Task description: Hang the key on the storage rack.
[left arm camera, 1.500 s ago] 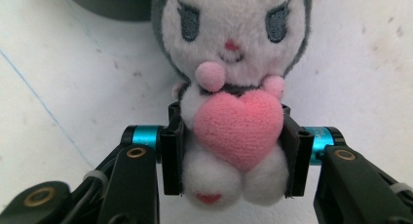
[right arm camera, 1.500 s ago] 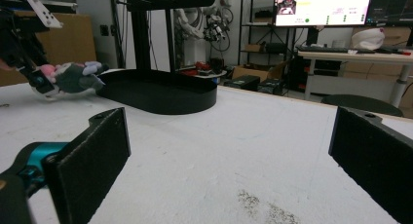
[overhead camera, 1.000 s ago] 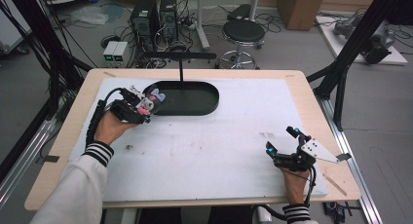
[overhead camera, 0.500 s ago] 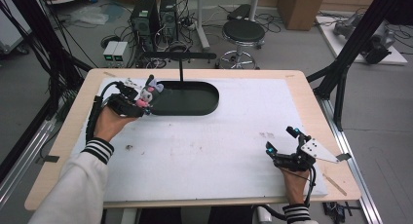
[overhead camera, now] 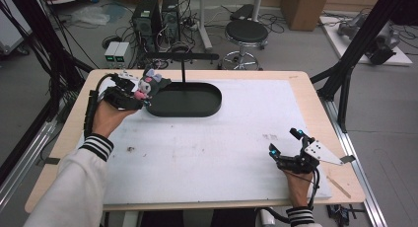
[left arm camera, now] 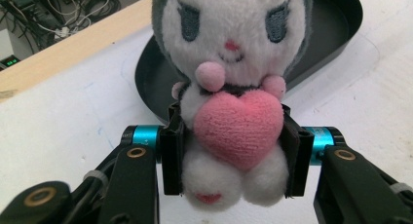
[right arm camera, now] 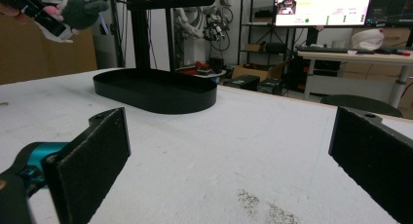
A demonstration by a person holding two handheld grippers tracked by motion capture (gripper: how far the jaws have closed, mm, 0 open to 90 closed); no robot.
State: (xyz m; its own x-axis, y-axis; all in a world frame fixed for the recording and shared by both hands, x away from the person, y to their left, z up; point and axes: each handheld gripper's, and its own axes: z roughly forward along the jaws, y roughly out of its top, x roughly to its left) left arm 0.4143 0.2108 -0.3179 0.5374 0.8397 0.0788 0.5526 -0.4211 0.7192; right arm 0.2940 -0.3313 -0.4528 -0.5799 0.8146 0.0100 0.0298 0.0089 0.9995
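My left gripper [left arm camera: 233, 151] is pinching a plush [left arm camera: 233, 87] across its belly, one pad on each flank, and I hold it in the air at the near-left end of the black tray [overhead camera: 185, 99], just over the rim as far as I can judge from the high view. The toy looks soft and light: the pile gives under the pads, so I judge it will squash rather than slip, and it needs no great squeeze. The body is the best place to hold it, as the head is wide and round and the little arms are too small to trust. It has a white face with a dark grey hood, stitched grey eyes, a pink nose, pink paws and a big pink heart [left arm camera: 238, 129] hugged to its chest; its white feet hang below the pads. Nothing about it seems fragile, though it could twist in the grip if I swing it fast. My right gripper [overhead camera: 291, 149] rests on the tabletop [overhead camera: 197, 158] near the right edge, well apart from the tray, its jaws spread wide with nothing between them. A black stand [overhead camera: 183, 64] rises behind the tray.
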